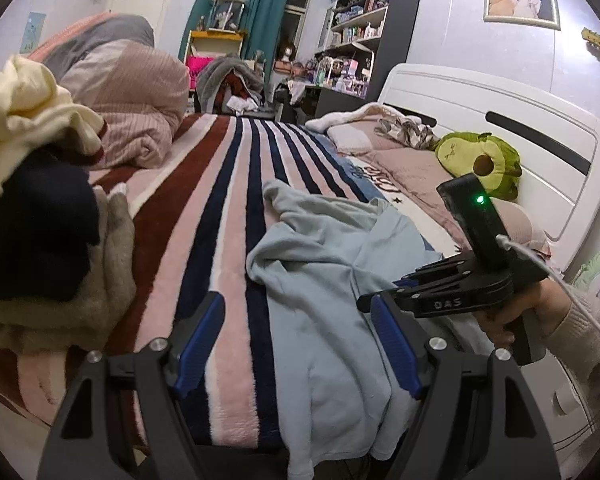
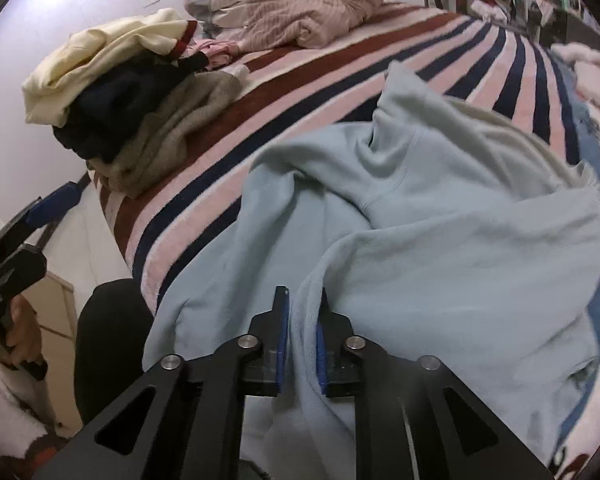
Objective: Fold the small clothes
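A light blue sweatshirt (image 1: 332,280) lies crumpled on the striped bed blanket (image 1: 204,200), its hem hanging over the near edge. It fills the right wrist view (image 2: 460,220). My right gripper (image 2: 303,312) is shut on a fold of its near edge, cloth pinched between the blue pads. In the left wrist view the right gripper (image 1: 364,303) sits at the garment's right side. My left gripper (image 1: 298,320) is open and empty, above the blanket and the garment's left edge. It shows at the left edge of the right wrist view (image 2: 48,204).
A pile of clothes, cream, navy and grey-brown (image 1: 40,200) (image 2: 132,112), sits at the bed's left. A folded quilt (image 1: 132,92) lies beyond. Pillows and an avocado plush (image 1: 476,160) rest by the white headboard (image 1: 500,128). Shelves and a desk stand far back.
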A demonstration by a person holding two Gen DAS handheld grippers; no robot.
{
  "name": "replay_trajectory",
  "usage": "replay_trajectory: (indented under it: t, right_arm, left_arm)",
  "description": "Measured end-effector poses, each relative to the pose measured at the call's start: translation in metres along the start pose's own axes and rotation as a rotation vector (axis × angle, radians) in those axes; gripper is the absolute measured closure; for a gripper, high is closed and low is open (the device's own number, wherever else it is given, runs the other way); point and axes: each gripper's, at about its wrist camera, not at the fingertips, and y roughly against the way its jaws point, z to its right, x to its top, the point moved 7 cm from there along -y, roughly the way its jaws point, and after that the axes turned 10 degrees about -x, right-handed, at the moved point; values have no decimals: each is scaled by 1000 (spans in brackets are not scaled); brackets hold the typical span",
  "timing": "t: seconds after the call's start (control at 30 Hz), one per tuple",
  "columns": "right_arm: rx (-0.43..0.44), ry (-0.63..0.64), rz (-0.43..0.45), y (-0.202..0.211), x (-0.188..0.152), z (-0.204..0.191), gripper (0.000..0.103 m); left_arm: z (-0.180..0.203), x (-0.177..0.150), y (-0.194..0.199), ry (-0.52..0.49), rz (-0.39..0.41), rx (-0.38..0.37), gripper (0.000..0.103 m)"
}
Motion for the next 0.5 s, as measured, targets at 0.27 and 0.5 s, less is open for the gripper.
replay_trajectory:
  t: [0.27,0.5]
  right_arm:
    - [-15,-25,113,65,-7,21,75]
    - [-112,-65,124,106,-53,67,66]
  left_arm:
    - [18,-1,-17,-25,-40,-23,31]
    - [52,-3,-29,-47,-70,-56,31]
